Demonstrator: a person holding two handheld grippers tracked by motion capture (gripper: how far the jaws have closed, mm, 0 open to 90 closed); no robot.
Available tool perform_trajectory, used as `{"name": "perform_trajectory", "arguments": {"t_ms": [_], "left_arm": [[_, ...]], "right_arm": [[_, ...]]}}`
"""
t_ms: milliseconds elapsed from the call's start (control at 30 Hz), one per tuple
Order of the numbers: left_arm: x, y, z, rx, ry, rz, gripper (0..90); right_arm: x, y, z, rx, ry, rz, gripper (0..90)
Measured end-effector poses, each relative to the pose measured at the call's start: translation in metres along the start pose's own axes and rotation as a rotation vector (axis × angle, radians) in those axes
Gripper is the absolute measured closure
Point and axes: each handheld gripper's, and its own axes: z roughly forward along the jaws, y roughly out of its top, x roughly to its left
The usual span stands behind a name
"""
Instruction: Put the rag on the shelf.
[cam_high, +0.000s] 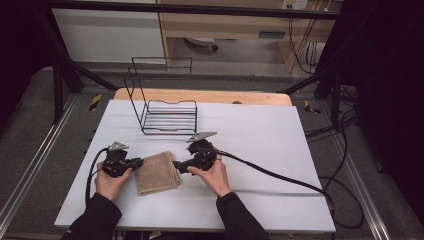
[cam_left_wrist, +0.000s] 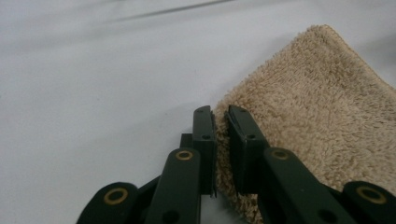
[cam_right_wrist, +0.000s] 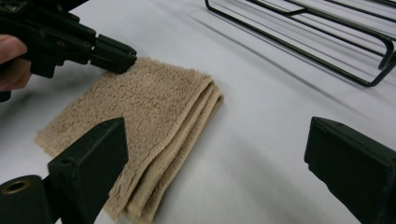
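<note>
A folded tan towel (cam_high: 157, 172) (cam_left_wrist: 317, 102) (cam_right_wrist: 140, 102) lies flat on the white table (cam_high: 260, 140), between my two hands. My left gripper (cam_high: 139, 162) (cam_left_wrist: 221, 121) is at the towel's left edge, and its jaws are shut on a thin fold of the cloth. The right gripper view shows that same left gripper (cam_right_wrist: 116, 56) pinching the towel's far corner. My right gripper (cam_high: 176, 166) (cam_right_wrist: 217, 128) hovers just off the towel's layered right edge. Its jaws stand wide open with nothing between them.
A black wire rack (cam_high: 167, 117) (cam_right_wrist: 327, 42) stands behind the towel toward the table's far side. The right gripper's cable (cam_high: 280, 177) trails across the table to the right. A bare wooden strip (cam_high: 200, 96) runs along the far edge.
</note>
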Motion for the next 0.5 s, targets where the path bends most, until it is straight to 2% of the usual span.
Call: {"name": "perform_trajectory", "arguments": {"t_ms": [233, 500], "left_arm": [[-0.001, 0.000, 0.000, -0.003, 0.002, 0.013, 81.3], [-0.001, 0.000, 0.000, -0.003, 0.004, 0.023, 81.1]], "right_arm": [[0.002, 0.012, 0.018, 0.000, -0.002, -0.004, 4.7], [0.006, 0.021, 0.041, 0.029, -0.020, -0.014, 6.5]]}}
